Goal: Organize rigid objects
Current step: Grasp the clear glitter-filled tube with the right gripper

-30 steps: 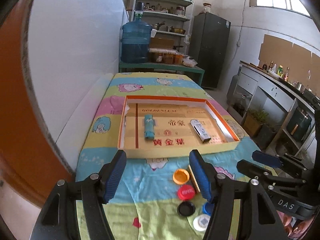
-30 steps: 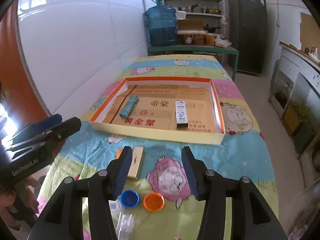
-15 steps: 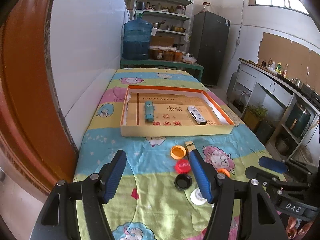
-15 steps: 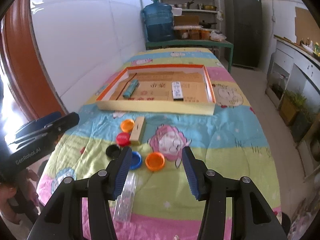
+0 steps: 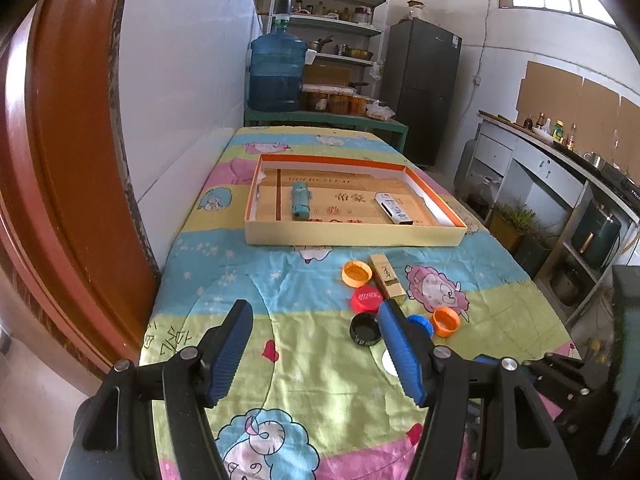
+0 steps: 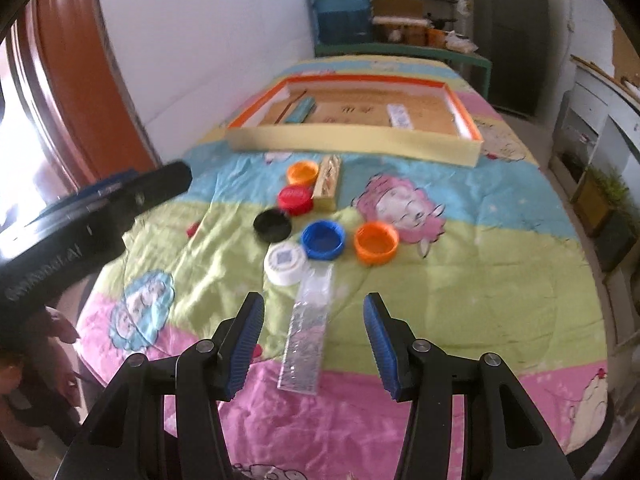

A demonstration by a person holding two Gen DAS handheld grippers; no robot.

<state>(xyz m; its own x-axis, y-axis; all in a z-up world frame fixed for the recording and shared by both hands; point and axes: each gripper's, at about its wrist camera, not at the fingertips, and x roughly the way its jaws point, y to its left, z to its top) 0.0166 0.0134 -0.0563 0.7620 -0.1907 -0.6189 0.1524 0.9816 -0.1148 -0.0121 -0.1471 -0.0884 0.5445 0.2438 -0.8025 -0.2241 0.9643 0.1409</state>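
Several bottle caps lie on the quilted table: orange (image 6: 376,243), blue (image 6: 323,240), white (image 6: 286,261), black (image 6: 272,225), red (image 6: 295,199) and a second orange (image 6: 302,173). A small tan box (image 6: 328,182) lies beside them and a clear ruler (image 6: 309,338) points toward me. A shallow orange-rimmed cardboard tray (image 5: 356,237) farther back holds a teal tube (image 5: 300,201) and a white remote-like box (image 5: 393,209). My right gripper (image 6: 314,312) is open above the ruler's near half, holding nothing. My left gripper (image 5: 316,320) is open and empty, left of the caps (image 5: 365,330).
A white wall and a red-brown door frame (image 5: 60,184) run along the table's left side. Beyond the table stand a blue water jug (image 5: 278,72), shelves and a dark fridge (image 5: 424,92). A counter (image 5: 560,168) lines the right side. A person's hand (image 6: 24,360) holds the left gripper.
Both grippers have pulled back from the tray toward the table's near end. The caps and ruler now lie ahead of the right gripper. Neither jaw opening has changed.
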